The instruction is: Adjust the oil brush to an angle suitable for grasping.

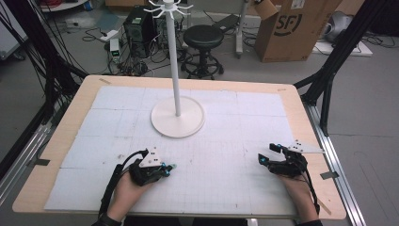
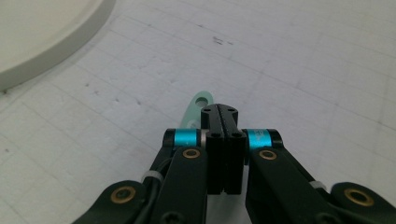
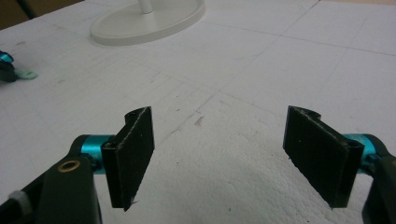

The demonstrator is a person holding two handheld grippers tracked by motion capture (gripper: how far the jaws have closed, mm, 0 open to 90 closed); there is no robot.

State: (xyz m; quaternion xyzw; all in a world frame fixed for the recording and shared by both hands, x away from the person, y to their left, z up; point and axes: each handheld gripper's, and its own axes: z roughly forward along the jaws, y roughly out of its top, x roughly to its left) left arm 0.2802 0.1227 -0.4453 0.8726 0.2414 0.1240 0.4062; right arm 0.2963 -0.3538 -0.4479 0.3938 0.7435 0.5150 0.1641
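Left tool (image 2: pixel 219 116) is clenched on a mint-green tag (image 2: pixel 200 105) (its holed end pokes out past the jaws), low over the table (image 1: pixel 226 188); right tool (image 3: pixel 219 154) is released, jaws wide apart; farther off, the white stand (image 1: pixel 177 117) sits mid-table

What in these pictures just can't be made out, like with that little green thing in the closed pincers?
- Mint-green tag in the left gripper view: the shut left gripper covers most of it, so its full shape is hidden.
- Same tag in the high view: too small to make out.
- White stand: the high view's top edge cuts through its hooks.
- Right gripper is open; the bottom edge crops its body.
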